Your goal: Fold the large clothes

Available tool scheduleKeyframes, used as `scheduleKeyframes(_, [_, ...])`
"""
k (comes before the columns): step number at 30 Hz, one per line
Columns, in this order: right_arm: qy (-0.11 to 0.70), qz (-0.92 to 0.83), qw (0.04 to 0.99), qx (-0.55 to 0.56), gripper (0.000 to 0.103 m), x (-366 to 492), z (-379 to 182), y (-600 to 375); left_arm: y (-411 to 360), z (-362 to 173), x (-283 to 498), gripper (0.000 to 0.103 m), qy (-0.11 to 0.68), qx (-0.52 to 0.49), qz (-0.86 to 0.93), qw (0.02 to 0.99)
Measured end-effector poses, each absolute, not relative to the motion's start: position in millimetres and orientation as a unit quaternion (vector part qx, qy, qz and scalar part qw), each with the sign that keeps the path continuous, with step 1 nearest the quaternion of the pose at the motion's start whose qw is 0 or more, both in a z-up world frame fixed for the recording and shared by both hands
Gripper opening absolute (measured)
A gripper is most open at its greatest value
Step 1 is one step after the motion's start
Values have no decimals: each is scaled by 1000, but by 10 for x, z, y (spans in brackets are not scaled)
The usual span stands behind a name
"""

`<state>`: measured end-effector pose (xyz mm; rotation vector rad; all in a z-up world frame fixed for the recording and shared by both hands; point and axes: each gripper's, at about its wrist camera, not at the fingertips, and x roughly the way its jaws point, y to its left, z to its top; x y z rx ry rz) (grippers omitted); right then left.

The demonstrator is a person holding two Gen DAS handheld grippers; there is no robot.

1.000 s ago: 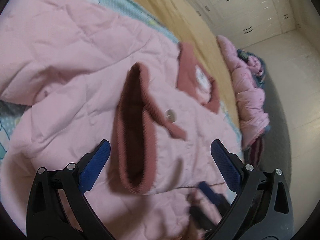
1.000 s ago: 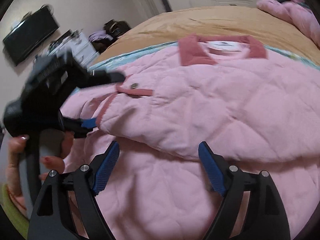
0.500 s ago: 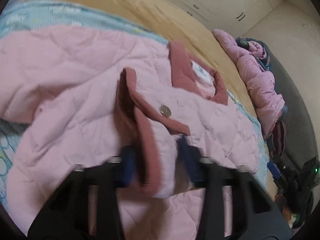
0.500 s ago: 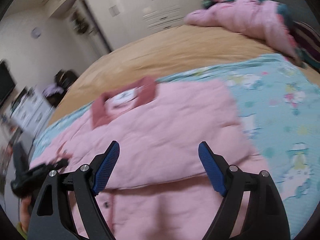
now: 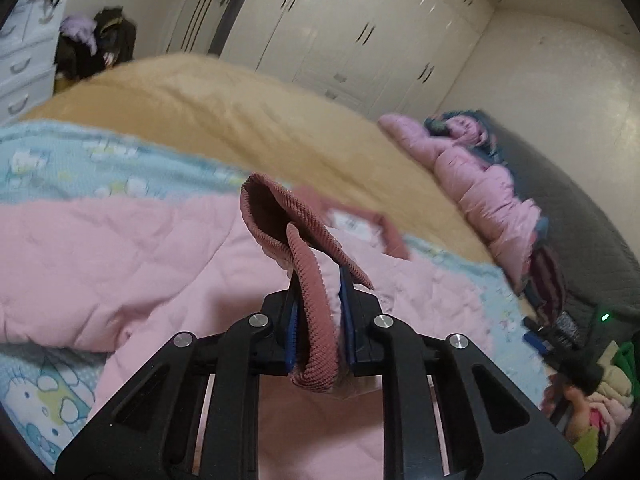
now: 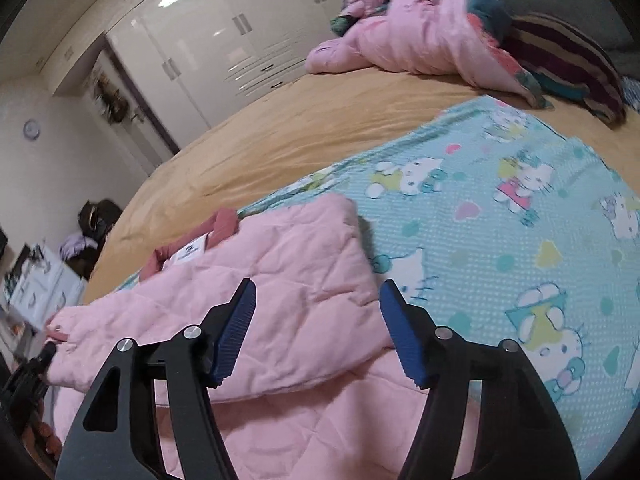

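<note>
My left gripper (image 5: 318,312) is clamped on the ribbed dusty-rose cuff (image 5: 308,276) of the pink quilted jacket (image 5: 120,264), the sleeve end lifted clear of the body that lies spread ahead on the blue cartoon-cat sheet (image 5: 60,160). My right gripper (image 6: 318,330) has its jaws closing, the pads not pressing anything; the folded jacket edge lies just under and ahead of them. A pink puffy coat (image 6: 412,36) lies well beyond on the tan blanket (image 6: 300,120).
</note>
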<state>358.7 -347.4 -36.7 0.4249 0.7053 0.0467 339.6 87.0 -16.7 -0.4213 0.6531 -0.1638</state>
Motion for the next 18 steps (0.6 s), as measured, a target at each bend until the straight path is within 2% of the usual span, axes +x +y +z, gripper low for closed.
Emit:
scheduleKeyframes(2, [343, 39, 922, 177, 63, 3678, -335, -3308, 927, -348, 3473, 10, 349, -212, -65, 911])
scheduleKeyframes(8, [380, 77, 914, 119, 61, 4012, -504, -2926, 1013, -513, 3496, 10, 371, -209, -51, 903])
scheduleKeyframes(18, [465, 48, 870, 159, 64, 4254, -1012, -3040, 1038, -815, 3589, 11, 415, -204, -20, 886])
